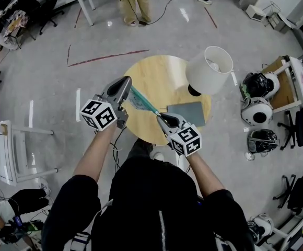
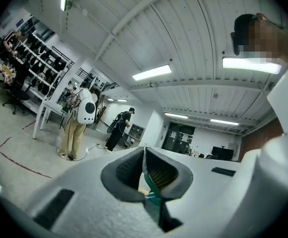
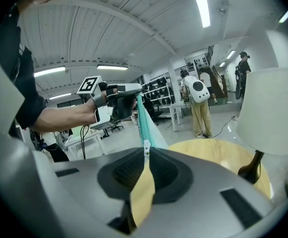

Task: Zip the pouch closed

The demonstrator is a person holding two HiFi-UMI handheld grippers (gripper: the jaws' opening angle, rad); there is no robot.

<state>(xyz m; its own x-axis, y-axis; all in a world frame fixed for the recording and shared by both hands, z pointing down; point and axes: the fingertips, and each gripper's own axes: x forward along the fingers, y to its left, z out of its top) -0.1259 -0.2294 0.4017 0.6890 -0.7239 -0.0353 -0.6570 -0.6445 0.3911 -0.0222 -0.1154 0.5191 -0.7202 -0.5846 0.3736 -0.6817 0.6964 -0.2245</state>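
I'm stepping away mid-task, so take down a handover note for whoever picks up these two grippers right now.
Left gripper: shut on one end of the teal pouch, pointing level.
Right gripper: shut on what looks like the white zipper pull at the pouch's other end.
The pouch hangs stretched between the two grippers, in the air above the round wooden table. A white lamp and a flat grey pad are on the table.
Done: both ends gripped, pouch pulled taut.
Left: draw the pull along the zip toward the left gripper. How much is already closed can't be told.
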